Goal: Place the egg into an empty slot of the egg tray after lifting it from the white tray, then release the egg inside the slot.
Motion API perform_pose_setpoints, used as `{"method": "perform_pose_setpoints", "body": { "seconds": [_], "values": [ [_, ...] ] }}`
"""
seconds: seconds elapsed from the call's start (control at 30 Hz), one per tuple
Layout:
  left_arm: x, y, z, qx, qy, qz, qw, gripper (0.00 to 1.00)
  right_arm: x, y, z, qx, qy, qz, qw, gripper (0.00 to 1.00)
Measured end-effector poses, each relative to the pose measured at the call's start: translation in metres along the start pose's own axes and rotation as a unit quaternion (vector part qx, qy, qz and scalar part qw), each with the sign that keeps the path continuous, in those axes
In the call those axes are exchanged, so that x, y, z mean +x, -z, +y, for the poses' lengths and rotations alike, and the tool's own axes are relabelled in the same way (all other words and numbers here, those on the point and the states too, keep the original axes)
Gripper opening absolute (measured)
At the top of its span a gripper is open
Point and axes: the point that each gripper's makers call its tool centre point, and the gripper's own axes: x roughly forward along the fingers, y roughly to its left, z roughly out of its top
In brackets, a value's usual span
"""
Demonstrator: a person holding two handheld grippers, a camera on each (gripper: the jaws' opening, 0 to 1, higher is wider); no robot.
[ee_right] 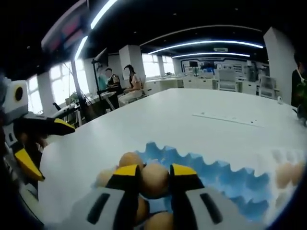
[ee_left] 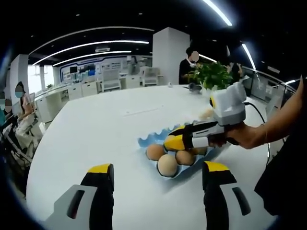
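A brown egg sits between the yellow tips of my right gripper, which is shut on it just over the blue egg tray. Other eggs lie in slots beside it. In the left gripper view the same blue egg tray holds several eggs, and the right gripper, held by a hand, reaches over it from the right. My left gripper is open, short of the tray, with nothing in its jaws. It also appears at the left edge as the left gripper.
The white table stretches far back. A white tray with eggs lies right of the blue tray, blurred. A potted plant stands at the far edge. People sit and stand around the office behind.
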Motion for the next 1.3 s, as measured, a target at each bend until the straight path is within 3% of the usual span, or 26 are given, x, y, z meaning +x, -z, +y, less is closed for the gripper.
{"method": "perform_pose_setpoints", "body": {
  "seconds": [0.3, 0.43, 0.5, 0.57, 0.7, 0.83, 1.0, 1.27, 1.3],
  "values": [
    [0.001, -0.003, -0.001, 0.003, 0.001, -0.005, 1.0, 0.76, -0.008, 0.001, -0.002, -0.001, 0.0, -0.001, 1.0, 0.25],
    [0.001, -0.003, -0.002, 0.002, 0.003, -0.006, 1.0, 0.76, -0.024, -0.011, -0.008, -0.001, 0.011, -0.031, 0.9995, 0.25],
    [0.002, -0.003, -0.003, 0.003, 0.004, -0.006, 1.0, 0.76, -0.031, -0.015, -0.016, -0.004, 0.021, -0.038, 0.999, 0.25],
    [0.002, -0.004, -0.003, 0.003, 0.005, -0.007, 1.0, 0.76, -0.044, -0.02, -0.033, 0.001, 0.048, -0.057, 0.9972, 0.25],
    [0.003, -0.004, -0.004, 0.004, 0.006, -0.006, 1.0, 0.76, -0.071, -0.016, -0.073, 0.022, 0.099, -0.061, 0.9931, 0.25],
    [0.005, -0.005, -0.006, 0.006, 0.01, -0.006, 0.9999, 0.76, -0.098, -0.009, -0.114, 0.041, 0.154, -0.064, 0.9852, 0.25],
    [0.005, -0.005, -0.007, 0.006, 0.01, -0.007, 0.9999, 0.76, -0.126, -0.002, -0.149, 0.048, 0.202, -0.064, 0.9762, 0.25],
    [0.004, -0.004, -0.006, 0.006, 0.007, -0.004, 0.9999, 0.76, -0.178, 0.011, -0.209, 0.075, 0.305, -0.078, 0.9463, 0.25],
    [0.004, -0.004, -0.005, 0.006, 0.007, -0.004, 1.0, 0.76, -0.188, 0.015, -0.219, 0.08, 0.324, -0.076, 0.9397, 0.26]
  ]
}}
